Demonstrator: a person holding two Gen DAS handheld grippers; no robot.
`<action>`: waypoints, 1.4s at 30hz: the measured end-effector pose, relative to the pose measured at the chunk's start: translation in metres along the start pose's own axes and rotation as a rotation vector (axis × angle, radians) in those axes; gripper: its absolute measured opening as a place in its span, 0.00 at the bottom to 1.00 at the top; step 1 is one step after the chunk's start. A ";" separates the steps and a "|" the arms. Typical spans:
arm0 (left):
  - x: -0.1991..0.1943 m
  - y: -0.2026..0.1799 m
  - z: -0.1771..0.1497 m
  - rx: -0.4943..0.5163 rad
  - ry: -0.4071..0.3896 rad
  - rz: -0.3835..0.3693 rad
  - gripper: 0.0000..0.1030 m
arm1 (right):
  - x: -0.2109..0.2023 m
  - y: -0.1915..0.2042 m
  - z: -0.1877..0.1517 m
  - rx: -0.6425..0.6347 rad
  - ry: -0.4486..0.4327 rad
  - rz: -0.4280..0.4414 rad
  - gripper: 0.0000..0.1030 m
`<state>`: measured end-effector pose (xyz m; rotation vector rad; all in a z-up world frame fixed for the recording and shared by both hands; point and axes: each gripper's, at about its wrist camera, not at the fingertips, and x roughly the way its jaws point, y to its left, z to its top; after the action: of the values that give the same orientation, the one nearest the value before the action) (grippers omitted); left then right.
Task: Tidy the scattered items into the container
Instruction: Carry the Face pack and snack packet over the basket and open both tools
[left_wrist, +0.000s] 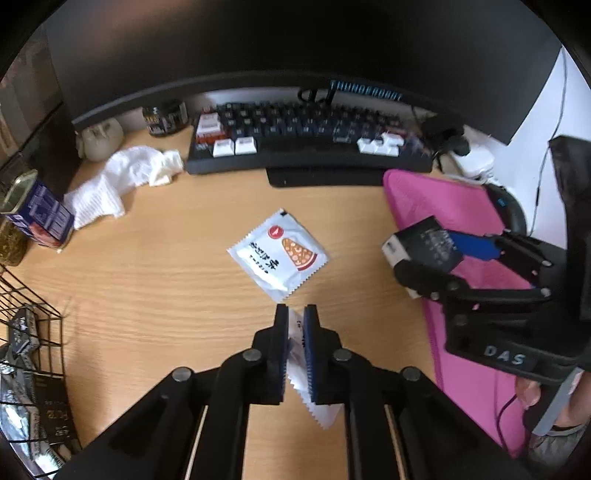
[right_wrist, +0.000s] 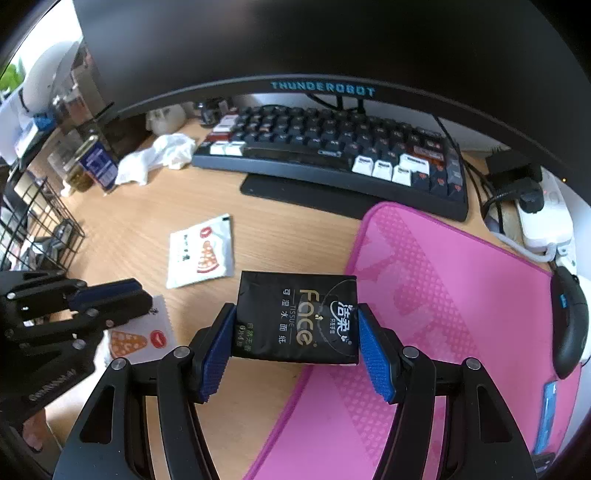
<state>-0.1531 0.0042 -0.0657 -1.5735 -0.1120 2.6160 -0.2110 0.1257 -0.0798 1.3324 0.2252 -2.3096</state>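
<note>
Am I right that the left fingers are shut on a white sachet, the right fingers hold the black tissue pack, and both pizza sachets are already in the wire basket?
Not quite. One pizza sachet lies on the desk, and the left gripper holds the other sachet; neither is in the wire basket. The left wrist view shows it. The right gripper does hold the black tissue pack.

Even daylight, bright on the desk (left_wrist: 155, 280), soft shadows only; strong fisheye bend and black vignette at corners (both views), window glare blown out upper left of right view, monitor (right_wrist: 295, 44) dark, centre sharp
</note>
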 end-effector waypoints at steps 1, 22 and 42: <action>-0.007 0.001 0.000 0.000 -0.013 0.006 0.05 | -0.003 0.003 0.000 -0.005 -0.005 -0.002 0.61; -0.140 0.077 -0.009 -0.089 -0.188 0.139 0.05 | -0.074 0.125 0.029 -0.165 -0.117 0.094 0.61; -0.194 0.269 -0.106 -0.396 -0.165 0.318 0.05 | -0.038 0.377 0.044 -0.481 -0.052 0.375 0.61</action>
<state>0.0212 -0.2824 0.0261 -1.5902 -0.4521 3.1263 -0.0537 -0.2102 0.0075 0.9730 0.4404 -1.8237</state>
